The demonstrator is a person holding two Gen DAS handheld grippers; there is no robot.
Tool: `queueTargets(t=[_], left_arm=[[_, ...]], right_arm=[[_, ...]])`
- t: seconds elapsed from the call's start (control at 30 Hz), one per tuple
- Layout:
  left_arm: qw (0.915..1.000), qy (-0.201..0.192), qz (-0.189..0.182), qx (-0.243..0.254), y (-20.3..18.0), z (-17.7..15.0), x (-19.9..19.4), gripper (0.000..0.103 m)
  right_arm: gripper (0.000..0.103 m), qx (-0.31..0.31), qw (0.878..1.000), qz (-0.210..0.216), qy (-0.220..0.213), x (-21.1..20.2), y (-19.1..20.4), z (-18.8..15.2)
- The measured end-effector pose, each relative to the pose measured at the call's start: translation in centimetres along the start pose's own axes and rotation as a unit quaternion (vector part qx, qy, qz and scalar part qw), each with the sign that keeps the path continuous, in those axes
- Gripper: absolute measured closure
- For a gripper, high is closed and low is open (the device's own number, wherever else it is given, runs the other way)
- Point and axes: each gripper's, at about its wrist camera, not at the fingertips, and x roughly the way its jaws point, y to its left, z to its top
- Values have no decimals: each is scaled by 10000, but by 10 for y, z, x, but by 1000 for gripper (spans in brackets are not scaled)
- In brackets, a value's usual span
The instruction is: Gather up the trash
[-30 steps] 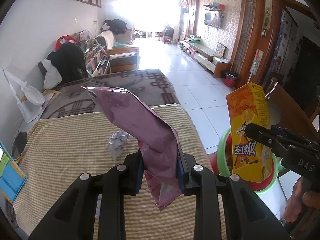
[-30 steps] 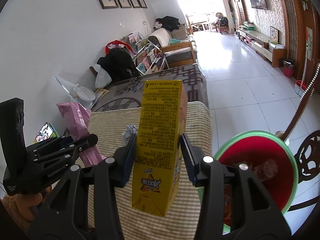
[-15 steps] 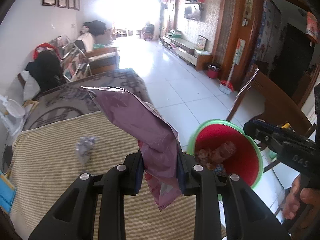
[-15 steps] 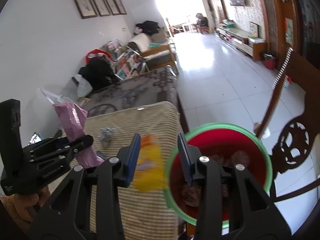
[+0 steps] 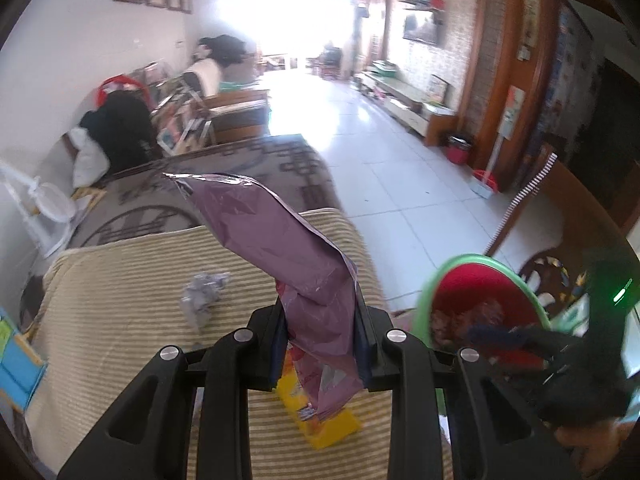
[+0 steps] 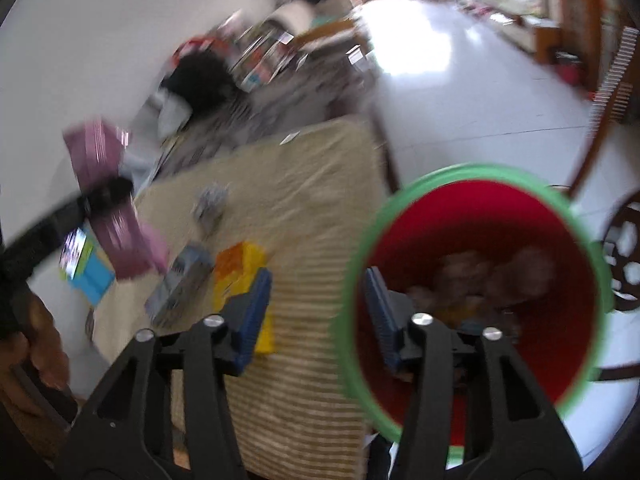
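**Purple bag held up, yellow box on the cloth beside the bin**

Our left gripper [image 5: 320, 340] is closed tight on the purple snack bag [image 5: 288, 248], pinching it low so that most of the bag stands up and leans away above the jaws, with a short tail hanging below them. We judge the bag is held high like this so it clears the striped cloth [image 5: 120, 280] on its way to the bin [image 5: 452, 276], which sits off to the right of these jaws, well apart from them.

Our right gripper [image 6: 316, 312] is wide open and holds nothing. Its right jaw hangs over the bin [image 6: 568, 216] mouth, against the red inside, and its left jaw is over the cloth. The yellow box [image 6: 240, 276] lies flat on the cloth, just behind that left jaw and not in the bin. We take it that the box missed and needs picking up again.

A crumpled scrap of paper [image 5: 204, 296] sits ahead and to the left of the left jaws, and a grey carton [image 6: 180, 284] lies just left of the yellow box. Both are still to be collected.
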Motion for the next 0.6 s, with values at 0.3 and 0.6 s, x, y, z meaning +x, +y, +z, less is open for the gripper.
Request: queueTargets(t=[0.3,0.6], left_arm=[[9958,74,651,-633,58,-27,-20,78],[9902,69,982,-991,93,-45,-39,78]], right_arm=[[21,-734,9924,192,973,97,66,-6],[45,-1009,9865,2,1293,129,79,-18]])
